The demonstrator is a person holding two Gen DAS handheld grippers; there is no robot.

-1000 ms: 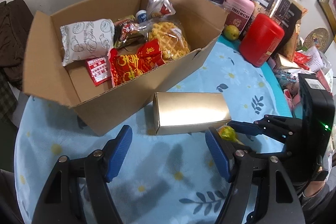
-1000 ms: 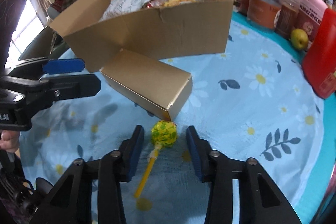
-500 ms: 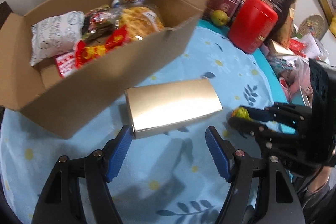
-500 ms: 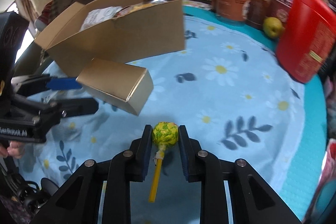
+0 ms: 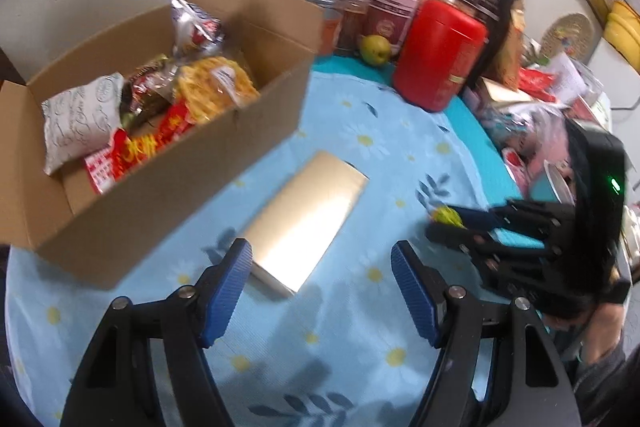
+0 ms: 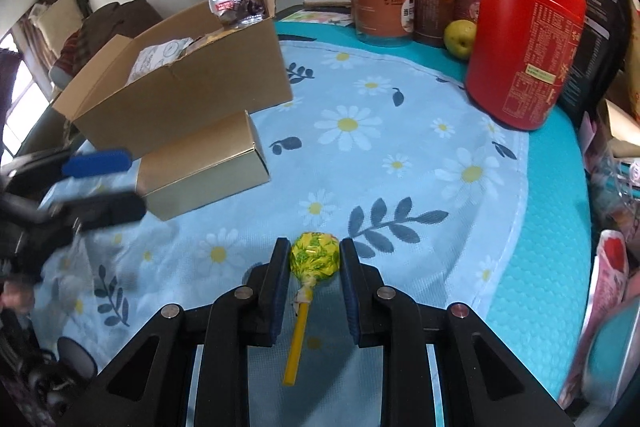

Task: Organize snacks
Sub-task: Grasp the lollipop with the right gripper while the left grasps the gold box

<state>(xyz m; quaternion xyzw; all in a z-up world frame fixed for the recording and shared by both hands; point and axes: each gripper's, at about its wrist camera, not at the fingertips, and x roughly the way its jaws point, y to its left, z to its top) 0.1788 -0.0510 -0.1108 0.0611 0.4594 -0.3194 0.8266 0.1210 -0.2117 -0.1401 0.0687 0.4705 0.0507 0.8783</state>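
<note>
Right gripper is clamped on the lollipop, both pads pressed against the yellow-green wrapped head, with the yellow stick trailing back between the gripper's arms. From the left wrist view the lollipop shows as a small yellow blur at the tip of that gripper, so I cannot tell whether it is clear of the flowered cloth on the tabletop or touching it.

Left gripper has its blue pads spread wide apart, holding nothing, and sits just short of the near end of the gold box. That box lies flat on the cloth, just beside the long wall of the cardboard box, which is already loaded with packets.

Judging from this, the step in hand is carrying the lollipop to the cardboard box. To do it well: keep the squeeze steady on the round head, since it could roll out of flat pads if the grip loosens. Lift high enough for the stick to pass over the gold box and the cardboard wall. Let go only once it is over the packets, low, so it does not bounce out. Steer away from the red canister and the jars behind it. The left gripper should square up across the gold box's narrow width before closing.
</note>
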